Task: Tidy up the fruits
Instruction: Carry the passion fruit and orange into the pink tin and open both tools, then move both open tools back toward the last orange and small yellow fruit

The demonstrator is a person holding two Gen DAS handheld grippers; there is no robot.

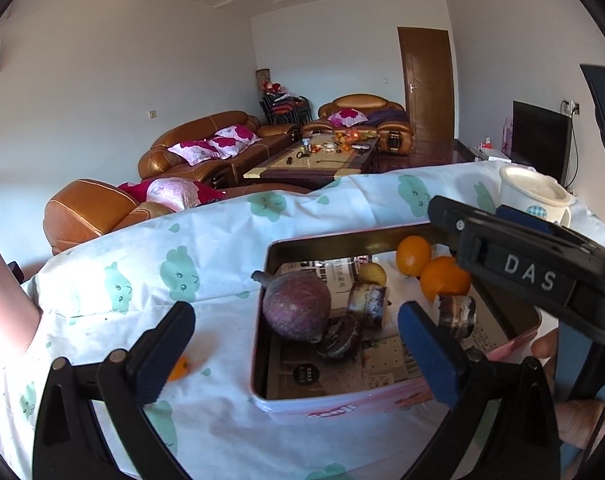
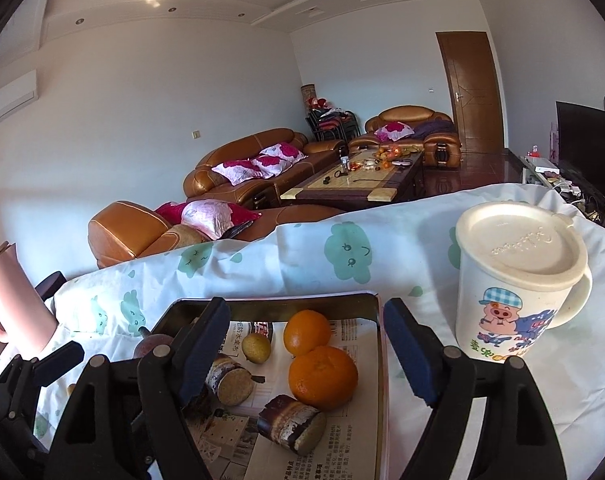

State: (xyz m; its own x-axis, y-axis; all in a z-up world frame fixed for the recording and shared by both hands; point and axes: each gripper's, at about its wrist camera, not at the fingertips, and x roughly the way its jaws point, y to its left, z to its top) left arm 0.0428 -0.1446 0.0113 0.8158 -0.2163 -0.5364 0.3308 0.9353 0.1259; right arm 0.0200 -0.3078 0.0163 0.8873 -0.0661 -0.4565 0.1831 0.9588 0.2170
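1. Most of the fruit already sits in the shallow pink-walled metal tin lined with printed paper (image 1: 382,400): two round orange tangerines (image 2: 322,376) toward its 1 o'clock corner, a small yellow-green round fruit (image 2: 256,348) at 12 o'clock, a large dull purple round fruit with a stem (image 1: 296,305) at 9 o'clock, and dark-skinned cut cane-like segments (image 2: 292,424) around the middle.
2. One thing looks left, I judge: a small orange piece of fruit (image 1: 178,368) lies on the white tablecloth with green cloud prints (image 1: 142,272), outside the tin at its 8 o'clock side, partly hidden behind my left finger.
3. My left gripper (image 1: 286,356) is spread wide and empty, straddling the tin's left wall.
4. My right gripper (image 2: 302,348) is also spread wide with nothing in it, above the tin's right half.
5. The white lidded cartoon-pig mug (image 2: 518,280) stands just beside the tin at 2 o'clock, so I would keep clear of it.
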